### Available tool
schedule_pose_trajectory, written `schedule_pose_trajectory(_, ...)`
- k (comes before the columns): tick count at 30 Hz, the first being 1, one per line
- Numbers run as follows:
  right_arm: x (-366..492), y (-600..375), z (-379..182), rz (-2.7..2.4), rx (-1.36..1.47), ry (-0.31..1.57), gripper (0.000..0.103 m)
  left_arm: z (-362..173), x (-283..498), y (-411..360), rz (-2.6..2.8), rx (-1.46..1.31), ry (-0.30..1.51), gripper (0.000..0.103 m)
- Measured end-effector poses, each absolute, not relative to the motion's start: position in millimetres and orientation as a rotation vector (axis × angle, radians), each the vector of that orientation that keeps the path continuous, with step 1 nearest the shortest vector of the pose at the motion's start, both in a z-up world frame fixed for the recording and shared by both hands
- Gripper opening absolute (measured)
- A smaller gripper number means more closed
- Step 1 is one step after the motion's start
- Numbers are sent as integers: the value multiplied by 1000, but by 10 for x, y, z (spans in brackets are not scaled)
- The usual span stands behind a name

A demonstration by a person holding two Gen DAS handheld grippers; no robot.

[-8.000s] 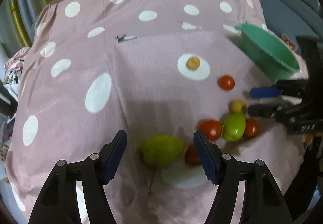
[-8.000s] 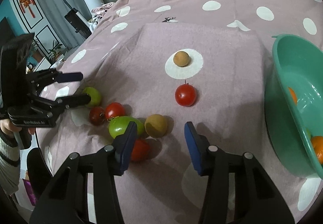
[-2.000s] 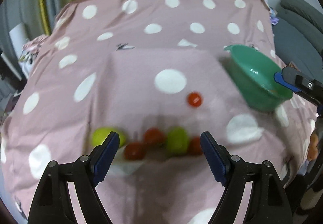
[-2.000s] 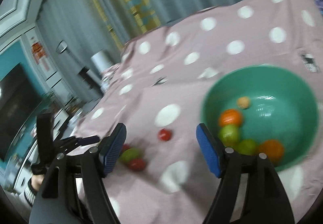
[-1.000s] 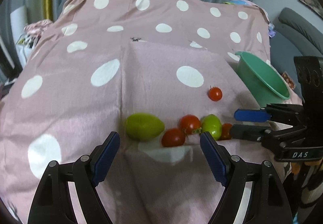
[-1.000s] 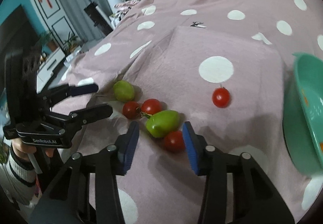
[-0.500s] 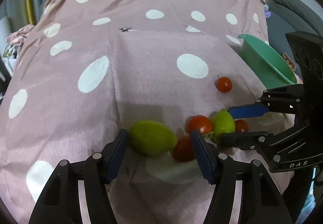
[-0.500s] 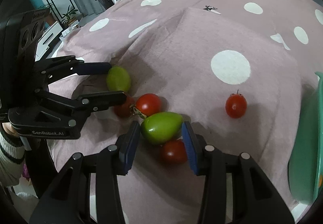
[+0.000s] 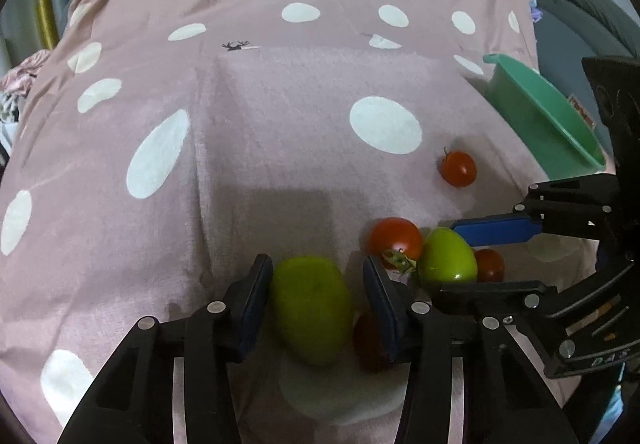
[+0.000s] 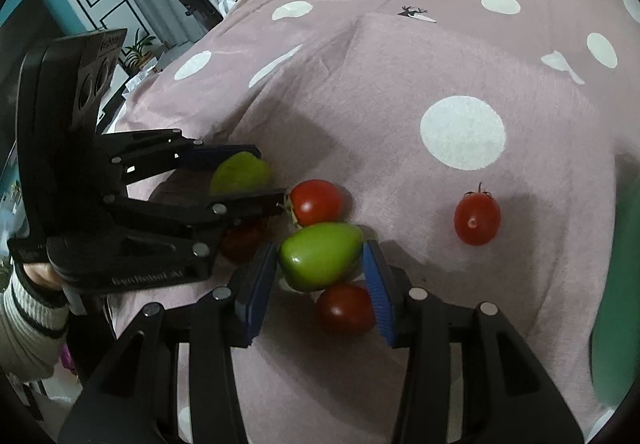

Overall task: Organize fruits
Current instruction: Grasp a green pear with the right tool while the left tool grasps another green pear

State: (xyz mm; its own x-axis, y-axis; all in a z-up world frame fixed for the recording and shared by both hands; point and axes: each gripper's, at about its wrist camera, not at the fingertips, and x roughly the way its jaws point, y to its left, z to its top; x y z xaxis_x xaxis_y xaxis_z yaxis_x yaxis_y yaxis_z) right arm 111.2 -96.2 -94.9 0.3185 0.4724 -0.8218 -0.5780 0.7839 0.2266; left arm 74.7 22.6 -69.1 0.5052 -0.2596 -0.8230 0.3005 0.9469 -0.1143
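A cluster of fruit lies on the pink polka-dot cloth (image 9: 248, 148). My left gripper (image 9: 316, 284) is open, its pads on either side of a large yellow-green fruit (image 9: 312, 308), which also shows in the right wrist view (image 10: 240, 174). My right gripper (image 10: 320, 276) is open, its pads on either side of a shiny green fruit (image 10: 320, 254), which also shows in the left wrist view (image 9: 448, 256). Red tomatoes (image 10: 316, 202) (image 10: 344, 308) (image 10: 242, 240) lie around them. A lone tomato (image 10: 476, 218) lies apart to the right. The green bowl (image 9: 540, 112) stands at the far right.
The cloth drops off at its left and near edges. A vacuum and room furniture (image 10: 188, 0) lie beyond the left edge. A grey sofa (image 9: 580, 0) is behind the bowl. The two grippers are close together over the cluster.
Both grippers have come down and forward onto the cluster and narrowed. The left now straddles the yellow-green fruit, the right the shiny green one.
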Motion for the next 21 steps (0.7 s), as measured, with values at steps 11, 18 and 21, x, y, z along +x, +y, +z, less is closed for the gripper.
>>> schedule_pose_trajectory(11,1120,-903,-1023,673,-123,1018,44,-697,719,273,-332,30,978,38)
schedule_pose_trajectory(18,1063,-970,-991,661,-95,993,45,-679,711,318,-320,-6,966,38)
schedule_pose_trajectory(21,1030,-1010,-960,652,-91,976,45,-658,710,370,-314,-38,972,38)
